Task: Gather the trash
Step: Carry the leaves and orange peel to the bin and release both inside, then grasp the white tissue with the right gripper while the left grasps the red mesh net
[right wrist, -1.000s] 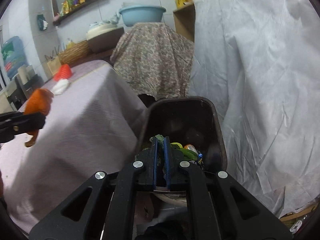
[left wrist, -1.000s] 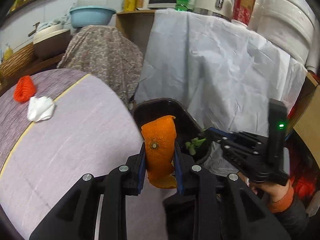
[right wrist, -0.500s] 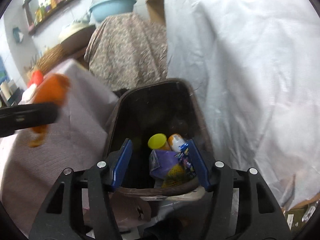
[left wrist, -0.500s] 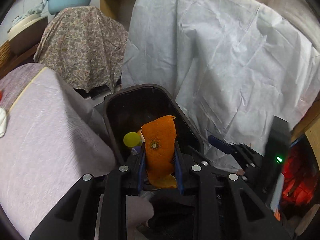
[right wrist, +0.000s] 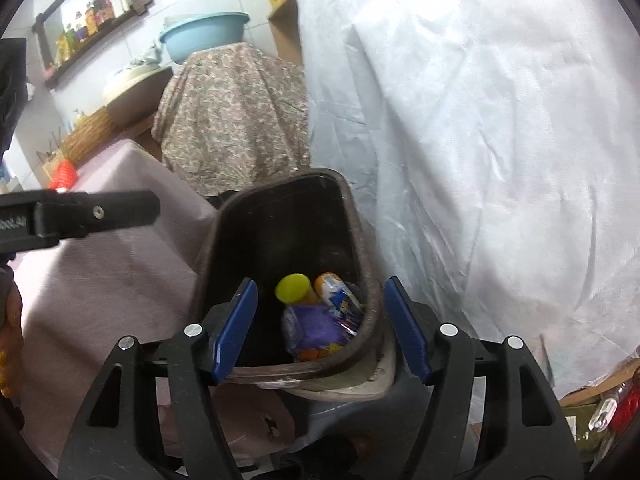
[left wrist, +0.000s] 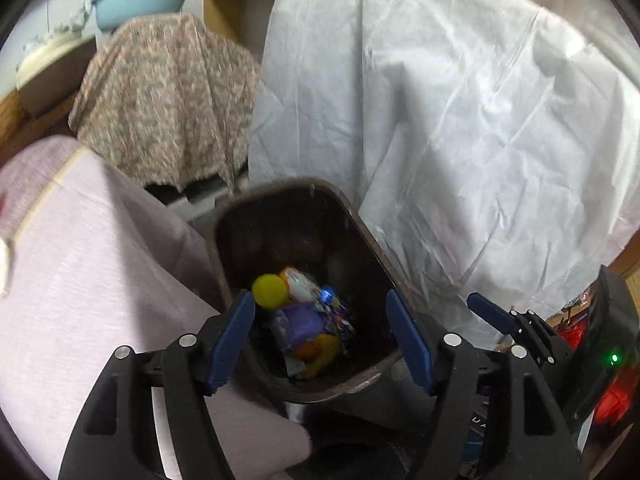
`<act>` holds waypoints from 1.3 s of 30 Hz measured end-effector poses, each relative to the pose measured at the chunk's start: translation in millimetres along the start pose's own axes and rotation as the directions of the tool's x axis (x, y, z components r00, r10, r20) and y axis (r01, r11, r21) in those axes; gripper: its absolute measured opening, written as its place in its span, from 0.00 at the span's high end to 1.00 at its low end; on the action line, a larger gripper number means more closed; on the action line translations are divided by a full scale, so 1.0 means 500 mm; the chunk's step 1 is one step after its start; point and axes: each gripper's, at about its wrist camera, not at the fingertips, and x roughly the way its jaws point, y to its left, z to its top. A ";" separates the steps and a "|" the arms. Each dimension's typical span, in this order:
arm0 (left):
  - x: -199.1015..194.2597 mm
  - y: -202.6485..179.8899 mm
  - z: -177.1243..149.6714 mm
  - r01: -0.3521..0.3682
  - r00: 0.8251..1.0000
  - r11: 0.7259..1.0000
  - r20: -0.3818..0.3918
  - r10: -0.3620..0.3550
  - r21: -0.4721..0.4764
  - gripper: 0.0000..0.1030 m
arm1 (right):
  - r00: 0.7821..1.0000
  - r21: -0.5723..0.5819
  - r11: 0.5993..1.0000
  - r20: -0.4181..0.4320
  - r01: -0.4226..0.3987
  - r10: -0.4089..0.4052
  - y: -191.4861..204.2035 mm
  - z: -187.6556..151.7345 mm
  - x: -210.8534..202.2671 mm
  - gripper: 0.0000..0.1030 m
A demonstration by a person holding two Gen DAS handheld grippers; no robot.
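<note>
Grippers poised over the dark brown plastic trash bin point(left wrist: 362, 224).
Left gripper point(left wrist: 322, 338) and right gripper point(right wrist: 320, 322) tilt downward, jaws opening, nothing between them.

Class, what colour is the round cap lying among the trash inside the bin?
Yellow-green. The cap in the bin shows best in the right wrist view.

Dark brown trash bin point(left wrist: 362, 236), open-topped, upright beside the cloth-covered table; inside, yellow cap point(left wrist: 270, 290), purple wrapper point(right wrist: 316, 326), orange peel point(left wrist: 320, 350) heaped at bottom.
</note>
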 end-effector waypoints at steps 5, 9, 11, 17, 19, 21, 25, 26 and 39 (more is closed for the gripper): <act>-0.090 0.085 -0.004 -0.057 0.993 0.998 0.103 0.059 -0.021 0.26 | 0.996 -0.038 0.996 0.018 -0.081 0.082 0.062 0.019 -0.024 0.31; -0.147 0.192 -0.012 -0.122 0.981 0.987 0.141 0.136 -0.101 0.25 | 0.987 -0.095 0.982 0.003 -0.161 0.162 0.130 0.036 -0.034 0.30; -0.181 0.250 -0.025 -0.162 0.970 0.976 0.156 0.184 -0.144 0.24 | 0.977 -0.140 0.967 -0.021 -0.212 0.211 0.179 0.047 -0.036 0.30; -0.259 0.411 -0.080 -0.289 0.933 0.928 0.148 0.328 -0.236 0.21 | 0.932 -0.288 0.887 -0.103 -0.362 0.347 0.341 0.077 -0.041 0.29; -0.270 0.459 -0.100 -0.329 0.922 0.908 0.122 0.369 -0.260 0.21 | 0.912 -0.332 0.849 -0.147 -0.410 0.383 0.398 0.086 -0.039 0.29; -0.282 0.505 -0.115 -0.358 0.911 0.888 0.099 0.400 -0.287 0.21 | 0.895 -0.383 0.809 -0.196 -0.447 0.401 0.461 0.096 -0.029 0.28; -0.306 0.592 -0.139 -0.387 0.900 0.858 0.066 0.432 -0.338 0.21 | 0.884 -0.467 0.751 -0.253 -0.468 0.393 0.568 0.114 -0.001 0.28; -0.308 0.606 -0.142 -0.390 0.899 0.854 0.060 0.434 -0.346 0.21 | 0.880 -0.480 0.737 -0.274 -0.475 0.389 0.595 0.121 0.014 0.28; -0.268 0.720 -0.107 -0.307 0.930 0.845 0.051 0.364 -0.437 0.17 | 0.916 -0.657 0.641 -0.331 -0.397 0.228 0.811 0.157 0.194 0.50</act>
